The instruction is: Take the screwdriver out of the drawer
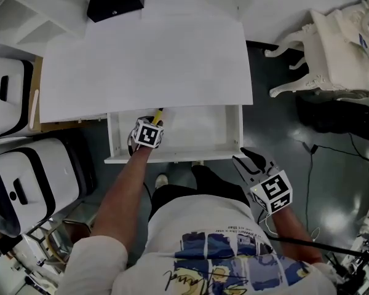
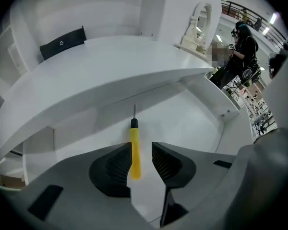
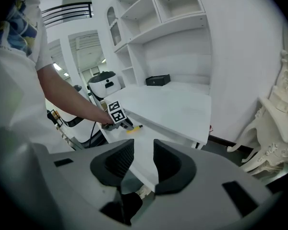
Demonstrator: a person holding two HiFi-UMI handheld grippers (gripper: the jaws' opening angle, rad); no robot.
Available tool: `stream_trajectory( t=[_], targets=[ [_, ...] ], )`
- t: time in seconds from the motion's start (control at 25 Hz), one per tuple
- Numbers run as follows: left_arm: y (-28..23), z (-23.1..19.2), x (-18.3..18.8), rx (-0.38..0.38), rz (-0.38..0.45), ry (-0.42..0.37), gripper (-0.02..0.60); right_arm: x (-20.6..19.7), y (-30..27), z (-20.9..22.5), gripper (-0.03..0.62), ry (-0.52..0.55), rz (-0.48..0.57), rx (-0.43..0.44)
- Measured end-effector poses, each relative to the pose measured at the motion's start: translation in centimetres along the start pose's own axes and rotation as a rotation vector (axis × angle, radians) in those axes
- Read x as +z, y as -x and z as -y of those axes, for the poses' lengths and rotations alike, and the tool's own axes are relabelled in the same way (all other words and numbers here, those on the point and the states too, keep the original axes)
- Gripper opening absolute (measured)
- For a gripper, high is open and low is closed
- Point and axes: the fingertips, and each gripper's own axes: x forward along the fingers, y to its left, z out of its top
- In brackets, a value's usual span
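The screwdriver (image 2: 135, 150), yellow-handled with a thin metal shaft, lies on the floor of the open white drawer (image 1: 172, 157). My left gripper (image 2: 141, 159) points steeply down into the drawer. Its jaws stand open on either side of the handle, which sits nearer the left pad, and I cannot see the pads pressing on it. In the head view the marker cube hides most of the left gripper (image 1: 152, 125), and only the screwdriver's (image 1: 157, 116) far end shows. My right gripper (image 1: 246, 160) hangs open and empty just outside the drawer's right front corner. From the right gripper (image 3: 144, 159) view I see the left gripper (image 3: 123, 123) over the screwdriver (image 3: 133, 128).
The white desktop (image 1: 147, 60) overhangs the back of the drawer. A black box (image 1: 115, 0) sits at its far edge. White machines (image 1: 15, 183) stand at the left, an ornate white chair (image 1: 335, 54) at the right. Cables (image 1: 313, 149) lie on the dark floor.
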Motion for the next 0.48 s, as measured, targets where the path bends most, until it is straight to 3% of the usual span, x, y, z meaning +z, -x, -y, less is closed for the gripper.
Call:
stream_trajectory(
  t=[0.48],
  targets=[
    [-3.1,-0.9,-0.8,0.016,-0.104,0.024,0.130,-0.5,-1.2,2.5,0.135,-0.038,-0.031,0.011]
  ],
)
